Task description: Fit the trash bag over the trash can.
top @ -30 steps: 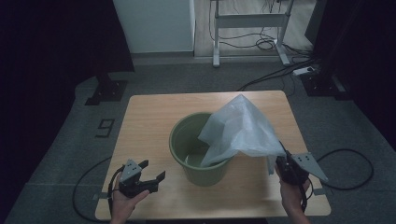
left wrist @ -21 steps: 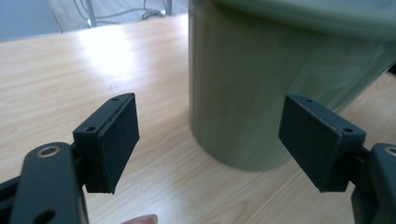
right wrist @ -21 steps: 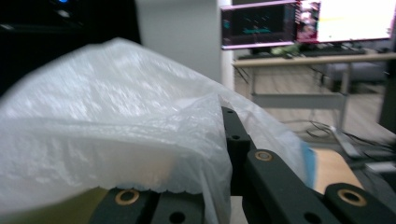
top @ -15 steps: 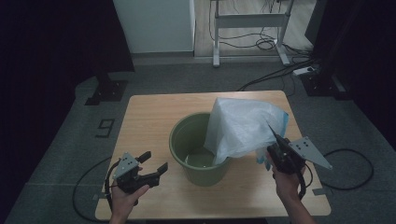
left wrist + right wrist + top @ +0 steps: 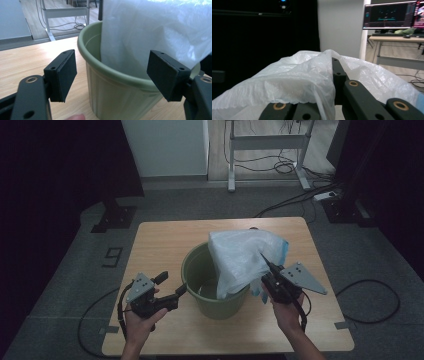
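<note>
A green plastic bucket stands in the middle of the wooden table. A white plastic bag hangs over the bucket's right side, its lower part inside. My right gripper is shut on the bag's near edge and holds it up; the bag drapes over the shut right gripper. My left gripper is open just left of the bucket. Its jaws have just been closing a little, with nothing pressed between them. In the left gripper view the bucket and bag stand right ahead of the left gripper.
The bucket sits closer to the table's near edge; bare wood lies to its left and behind it. A metal desk frame and cables are on the floor beyond. A cable trails off the table's right side.
Both hands have risen. The right gripper carried the bag up and leftward, so it now hangs into the bucket. The left gripper moved right, closer to the bucket's wall.
</note>
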Motion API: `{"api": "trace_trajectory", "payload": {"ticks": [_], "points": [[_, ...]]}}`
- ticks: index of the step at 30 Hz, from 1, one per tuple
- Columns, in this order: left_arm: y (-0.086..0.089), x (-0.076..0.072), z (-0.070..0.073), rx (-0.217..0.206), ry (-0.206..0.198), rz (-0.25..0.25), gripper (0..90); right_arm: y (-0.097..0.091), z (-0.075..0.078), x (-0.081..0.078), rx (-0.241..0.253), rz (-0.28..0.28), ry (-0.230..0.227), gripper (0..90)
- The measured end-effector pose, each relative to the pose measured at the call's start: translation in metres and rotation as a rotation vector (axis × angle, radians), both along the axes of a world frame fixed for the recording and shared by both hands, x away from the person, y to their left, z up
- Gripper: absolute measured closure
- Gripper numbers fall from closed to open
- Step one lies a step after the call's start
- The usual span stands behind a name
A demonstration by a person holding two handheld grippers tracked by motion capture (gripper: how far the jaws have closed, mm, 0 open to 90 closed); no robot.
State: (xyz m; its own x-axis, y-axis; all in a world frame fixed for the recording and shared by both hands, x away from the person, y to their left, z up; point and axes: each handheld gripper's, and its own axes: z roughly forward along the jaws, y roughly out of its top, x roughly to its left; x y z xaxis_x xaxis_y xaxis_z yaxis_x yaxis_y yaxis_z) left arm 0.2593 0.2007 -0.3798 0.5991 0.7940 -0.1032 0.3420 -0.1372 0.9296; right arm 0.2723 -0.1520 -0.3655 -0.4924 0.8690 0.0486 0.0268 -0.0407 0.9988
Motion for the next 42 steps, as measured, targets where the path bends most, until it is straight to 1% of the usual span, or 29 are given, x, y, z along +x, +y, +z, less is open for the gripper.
{"api": "trace_trajectory", "payload": {"ticks": [1,5,6,9,10,13,15,17,18,19,20,21,22,23,24,25,26,27,28,29,30,31,32,34,38,42], "points": [[-0.003,0.002,0.002,0.000,0.001,0.000,23.5,0.005,-0.001,0.000,-0.010,0.015,0.003,87.5],[-0.007,0.005,0.006,-0.012,0.004,0.000,23.1,0.012,-0.003,-0.001,-0.028,0.032,0.001,86.7],[-0.010,0.006,0.010,-0.015,-0.004,0.016,22.2,0.017,-0.005,-0.002,-0.039,0.042,0.004,85.9],[-0.012,0.005,0.012,-0.017,-0.009,0.015,21.6,0.020,-0.006,-0.002,-0.051,0.044,0.005,85.7],[-0.013,0.004,0.013,-0.016,-0.013,0.013,21.4,0.021,-0.007,-0.002,-0.060,0.047,0.011,85.7],[-0.014,0.002,0.014,-0.006,-0.016,0.002,21.1,0.022,-0.009,-0.001,-0.063,0.050,0.023,85.8],[-0.015,0.000,0.012,-0.003,-0.016,-0.005,21.1,0.022,-0.009,-0.001,-0.065,0.051,0.024,85.7],[-0.016,-0.001,0.011,0.009,-0.023,-0.011,19.8,0.023,-0.010,-0.001,-0.065,0.053,0.027,85.7],[-0.018,-0.002,0.011,0.009,-0.028,-0.025,18.6,0.023,-0.010,0.000,-0.064,0.055,0.030,85.7],[-0.019,-0.002,0.011,0.009,-0.038,-0.026,18.1,0.024,-0.010,0.000,-0.065,0.055,0.031,85.7],[-0.019,-0.002,0.011,0.009,-0.038,-0.026,17.7,0.024,-0.010,0.000,-0.065,0.055,0.031,85.7],[-0.019,-0.003,0.012,0.011,-0.050,-0.025,17.7,0.024,-0.010,0.000,-0.065,0.056,0.033,85.7],[-0.021,-0.005,0.013,0.008,-0.076,-0.022,17.0,0.025,-0.010,0.001,-0.068,0.057,0.036,85.7],[-0.021,-0.005,0.013,0.008,-0.076,-0.022,16.9,0.025,-0.010,0.001,-0.068,0.057,0.036,85.7],[-0.021,-0.006,0.015,0.002,-0.104,-0.021,16.9,0.026,-0.010,0.001,-0.070,0.057,0.038,85.7],[-0.021,-0.006,0.015,0.002,-0.104,-0.021,16.6,0.026,-0.010,0.001,-0.070,0.057,0.038,85.7],[-0.021,-0.008,0.016,-0.008,-0.135,-0.018,15.8,0.026,-0.010,0.001,-0.070,0.057,0.039,85.7],[-0.022,-0.010,0.015,-0.014,-0.151,-0.018,15.3,0.026,-0.010,0.001,-0.070,0.057,0.039,85.7],[-0.023,-0.011,0.014,-0.020,-0.165,-0.019,14.9,0.026,-0.010,0.001,-0.069,0.057,0.039,85.7],[-0.023,-0.011,0.014,-0.020,-0.165,-0.019,14.6,0.026,-0.010,0.001,-0.069,0.057,0.039,85.7],[-0.025,-0.013,0.012,-0.018,-0.181,-0.025,14.5,0.026,-0.010,0.001,-0.067,0.058,0.042,85.7],[-0.025,-0.013,0.012,-0.018,-0.181,-0.025,14.5,0.026,-0.010,0.001,-0.067,0.058,0.042,85.7],[-0.029,-0.014,0.010,-0.008,-0.194,-0.028,14.5,0.027,-0.010,0.002,-0.068,0.058,0.046,85.7],[-0.030,-0.015,0.010,-0.009,-0.198,-0.031,14.4,0.027,-0.010,0.002,-0.070,0.058,0.047,85.7],[-0.036,-0.017,0.013,-0.016,-0.210,-0.054,14.4,0.031,-0.007,0.002,-0.078,0.060,0.052,85.7],[-0.048,-0.019,0.012,-0.013,-0.203,-0.068,13.9,0.036,-0.004,0.006,-0.082,0.062,0.068,85.7]]}}
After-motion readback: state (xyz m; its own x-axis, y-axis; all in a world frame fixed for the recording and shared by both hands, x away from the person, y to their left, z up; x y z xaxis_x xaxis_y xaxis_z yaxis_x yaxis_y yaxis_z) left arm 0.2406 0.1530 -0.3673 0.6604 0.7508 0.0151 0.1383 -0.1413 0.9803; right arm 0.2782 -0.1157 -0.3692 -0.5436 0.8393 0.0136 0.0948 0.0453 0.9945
